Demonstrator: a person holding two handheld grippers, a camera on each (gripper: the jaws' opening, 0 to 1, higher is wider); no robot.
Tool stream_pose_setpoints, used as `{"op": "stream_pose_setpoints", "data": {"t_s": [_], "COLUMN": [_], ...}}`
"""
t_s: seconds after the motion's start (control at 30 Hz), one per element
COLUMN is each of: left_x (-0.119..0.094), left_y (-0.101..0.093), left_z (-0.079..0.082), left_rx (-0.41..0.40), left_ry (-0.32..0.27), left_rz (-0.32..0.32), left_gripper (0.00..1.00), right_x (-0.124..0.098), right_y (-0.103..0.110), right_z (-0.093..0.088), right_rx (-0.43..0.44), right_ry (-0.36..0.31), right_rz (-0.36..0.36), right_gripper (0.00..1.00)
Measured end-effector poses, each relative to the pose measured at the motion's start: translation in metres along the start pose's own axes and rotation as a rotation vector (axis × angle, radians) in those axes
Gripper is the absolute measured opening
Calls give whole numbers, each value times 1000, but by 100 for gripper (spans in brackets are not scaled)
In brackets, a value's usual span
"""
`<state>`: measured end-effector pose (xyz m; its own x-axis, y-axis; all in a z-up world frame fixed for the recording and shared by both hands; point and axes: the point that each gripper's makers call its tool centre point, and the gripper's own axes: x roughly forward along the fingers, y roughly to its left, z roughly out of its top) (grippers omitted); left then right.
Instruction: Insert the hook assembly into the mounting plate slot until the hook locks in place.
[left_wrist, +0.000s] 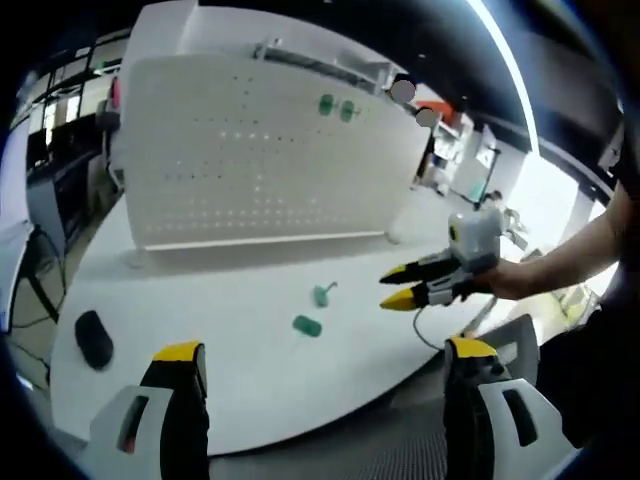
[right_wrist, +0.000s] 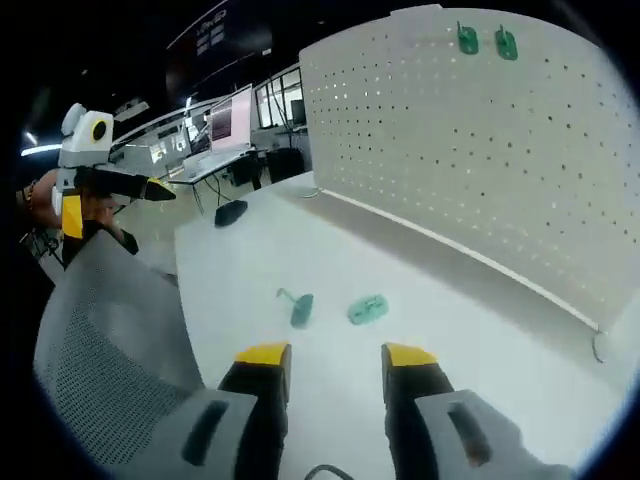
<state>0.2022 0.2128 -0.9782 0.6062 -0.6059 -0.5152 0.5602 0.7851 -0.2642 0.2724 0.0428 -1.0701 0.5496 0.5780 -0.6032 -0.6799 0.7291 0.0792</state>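
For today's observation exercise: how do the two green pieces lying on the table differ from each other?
The green hook piece has a thin bent wire sticking out of it; the green flat piece has none. The hook piece looks darker and stands taller, while the flat piece is paler, rounded and lies low on the table. Both are small, green, lie close together but apart, and neither is held by a claw.

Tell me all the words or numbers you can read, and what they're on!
None can be read.
The dark sign high up in the right gripper view has pale letters, too blurred to read.
The pegboard, green hooks and table carry no words.
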Motion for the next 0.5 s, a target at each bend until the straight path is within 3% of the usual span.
{"op": "stream_pose_setpoints", "data": {"t_s": [0.3,0.5], "left_x": [6,3], "left_y": [5,16], "left_z": [2,10], "left_rx": [-13,-43], "left_ry": [24,5], "left_rz": [-3,11], "left_gripper": [100,100], "right_x": [41,65], "right_y": [-21,-25], "right_z": [12,14], "right_rx": [-82,-132], "right_ry": [63,109], "right_rz": [48,78], "right_gripper": [30,27]}}
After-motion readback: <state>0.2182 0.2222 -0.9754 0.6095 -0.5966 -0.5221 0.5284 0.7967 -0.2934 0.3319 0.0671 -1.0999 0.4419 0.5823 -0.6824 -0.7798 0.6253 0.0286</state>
